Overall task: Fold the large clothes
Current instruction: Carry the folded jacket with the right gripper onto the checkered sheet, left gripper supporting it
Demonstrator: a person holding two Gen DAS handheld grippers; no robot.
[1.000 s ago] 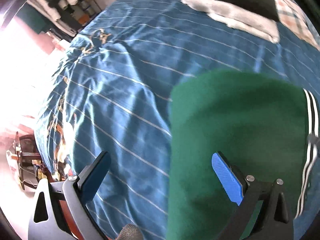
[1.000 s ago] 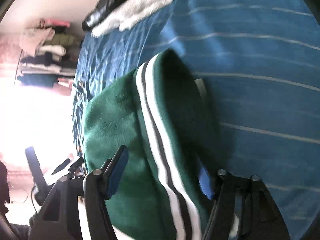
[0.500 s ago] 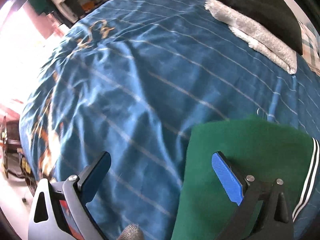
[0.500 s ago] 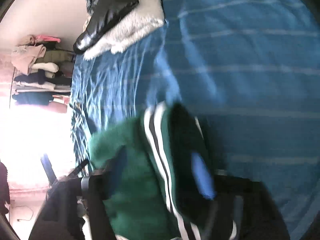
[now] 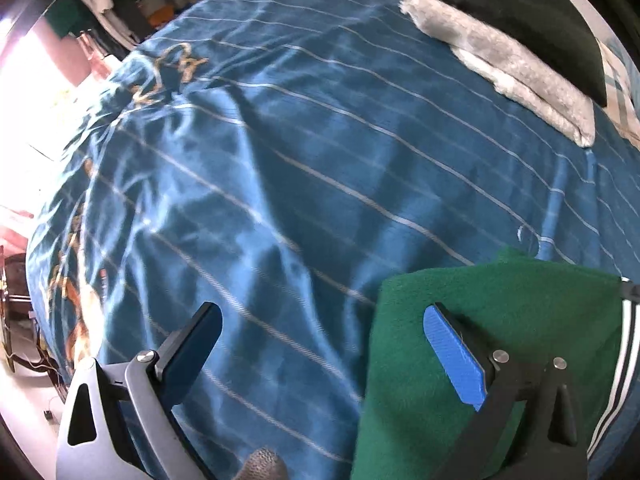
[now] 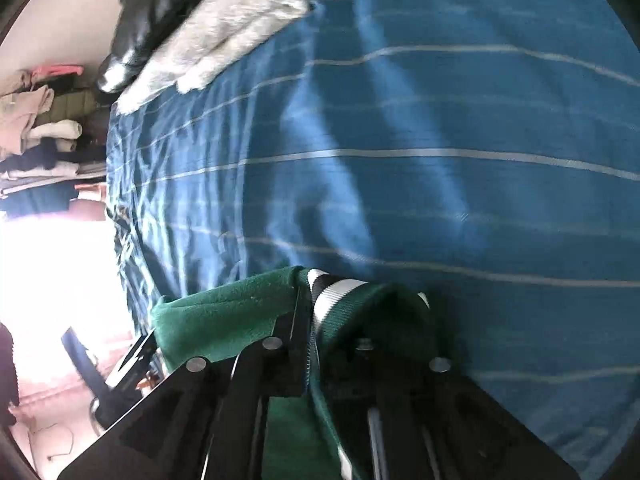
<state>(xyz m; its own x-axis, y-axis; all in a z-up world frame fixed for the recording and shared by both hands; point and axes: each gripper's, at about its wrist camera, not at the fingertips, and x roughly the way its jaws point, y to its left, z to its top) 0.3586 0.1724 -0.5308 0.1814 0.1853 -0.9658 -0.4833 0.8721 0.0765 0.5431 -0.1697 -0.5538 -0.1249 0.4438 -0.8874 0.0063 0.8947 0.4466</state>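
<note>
A dark green fleece garment (image 5: 520, 312) with black and white stripes on its edge lies on the blue striped bedspread (image 5: 280, 160). My left gripper (image 5: 320, 320) hangs open above the bed. Its blue right finger (image 5: 448, 344) is over the garment's left part, and only bedspread shows between the jaws. In the right wrist view my right gripper (image 6: 316, 304) is closing, with the striped edge (image 6: 332, 288) of the green garment (image 6: 224, 312) pinched between its jaws. Folds of the cloth bunch over the fingers and hide the pads.
A black jacket with a pale furry lining (image 5: 500, 52) lies at the bed's far corner, and it shows in the right wrist view too (image 6: 224, 28). Shelves of stacked clothes (image 6: 36, 128) stand past the bed's edge. Bright floor lies to the left.
The right jaws, apart earlier around the garment, now stand together on its striped edge. The green garment fills less of both views. The left gripper stays open.
</note>
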